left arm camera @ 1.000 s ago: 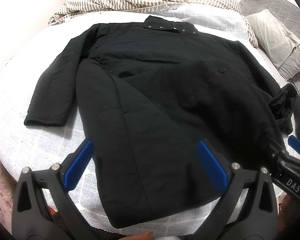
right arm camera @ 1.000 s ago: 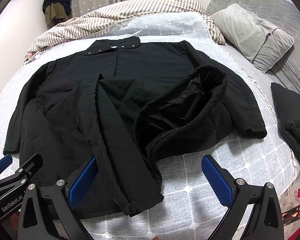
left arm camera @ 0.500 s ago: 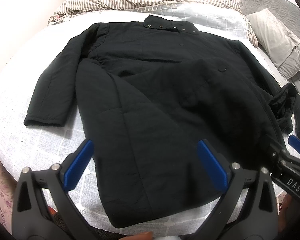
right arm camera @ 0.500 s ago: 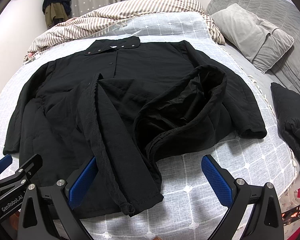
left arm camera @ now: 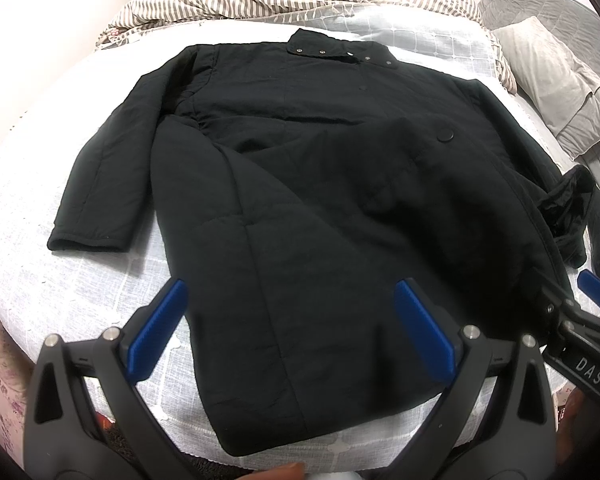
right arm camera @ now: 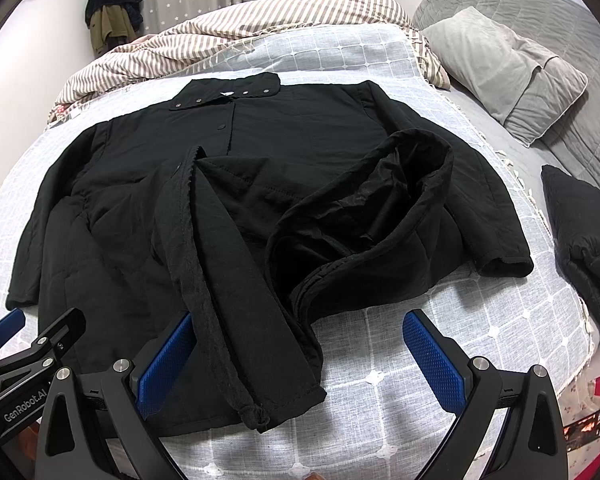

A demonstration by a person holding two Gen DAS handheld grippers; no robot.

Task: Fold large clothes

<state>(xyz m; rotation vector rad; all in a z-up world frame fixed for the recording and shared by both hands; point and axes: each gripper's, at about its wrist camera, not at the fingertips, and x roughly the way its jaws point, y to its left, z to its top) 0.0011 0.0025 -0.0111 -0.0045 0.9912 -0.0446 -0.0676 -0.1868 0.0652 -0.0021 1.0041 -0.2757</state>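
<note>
A large black quilted coat [left arm camera: 300, 184] lies spread on the bed, collar at the far end, its left sleeve [left arm camera: 104, 176] stretched out flat. In the right wrist view the coat [right arm camera: 132, 200] has its front panel folded over in a long strip [right arm camera: 228, 292] and its right side bunched up, showing the lining [right arm camera: 360, 208]. My left gripper [left arm camera: 288, 328] is open and empty above the coat's hem. My right gripper [right arm camera: 300, 360] is open and empty near the strip's end; its left pad [right arm camera: 160, 364] is next to the cloth.
The bed has a pale grid-patterned cover [right arm camera: 400, 380]. A striped duvet [right arm camera: 236, 36] is heaped at the far end and a grey pillow [right arm camera: 508, 68] lies at the far right. A folded black garment [right arm camera: 584, 248] sits at the right edge. Clothes [right arm camera: 112, 8] hang on the far wall.
</note>
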